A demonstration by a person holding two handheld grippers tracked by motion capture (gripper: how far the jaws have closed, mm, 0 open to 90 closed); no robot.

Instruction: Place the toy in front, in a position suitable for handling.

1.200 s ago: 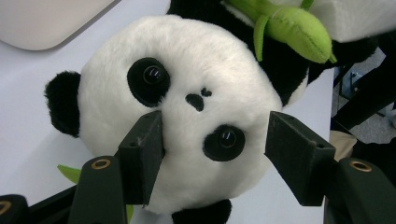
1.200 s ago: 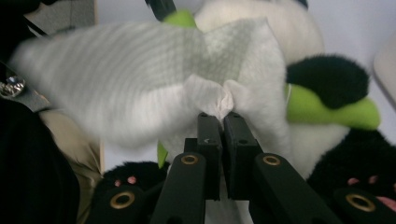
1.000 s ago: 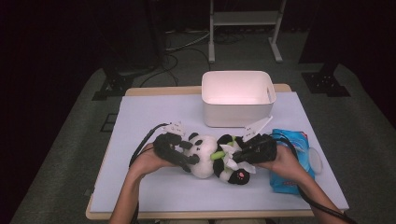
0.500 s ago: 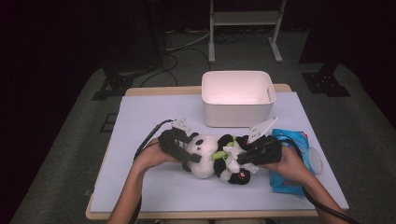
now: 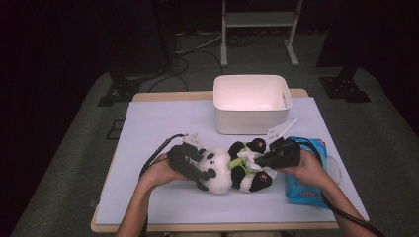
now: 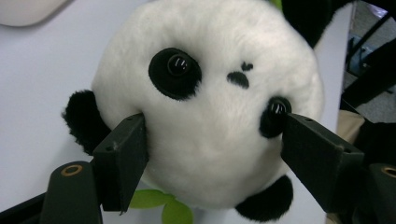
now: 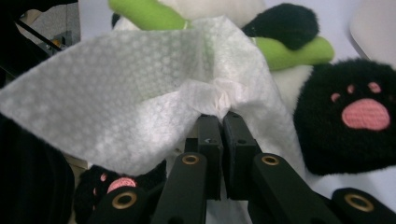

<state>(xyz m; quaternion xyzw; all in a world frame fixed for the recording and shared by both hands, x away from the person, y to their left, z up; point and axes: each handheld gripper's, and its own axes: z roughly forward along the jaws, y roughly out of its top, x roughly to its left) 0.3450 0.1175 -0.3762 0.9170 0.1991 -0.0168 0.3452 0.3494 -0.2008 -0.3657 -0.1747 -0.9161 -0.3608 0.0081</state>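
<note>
- Panda plush [image 5: 231,170] lies on its back near the front middle of the tabletop [image 5: 163,123], head to the left and black feet to the right, with green leaves across its belly.
- Tabletop is covered in pale lilac; a white bin [image 5: 251,102] stands at its far side, well apart from the panda and behind it.
- Blue wipes pack [image 5: 302,190] lies at the right near edge, just beside the panda's feet and partly under the person's right hand.
- Left gripper [image 5: 200,170] comes in from the left at the panda's head; in the left gripper view its jaws stand wide on either side of the white head [image 6: 210,126], one pad against the cheek by the ear, the other at the eye, and they have just been closing with the head between them.
- Right gripper [image 5: 258,160] sits over the panda's belly from the right; its jaws are pinched tight on a white wipe [image 7: 140,88], which fans out over the green leaves [image 7: 285,51] beside a pink-padded black paw [image 7: 359,116].
</note>
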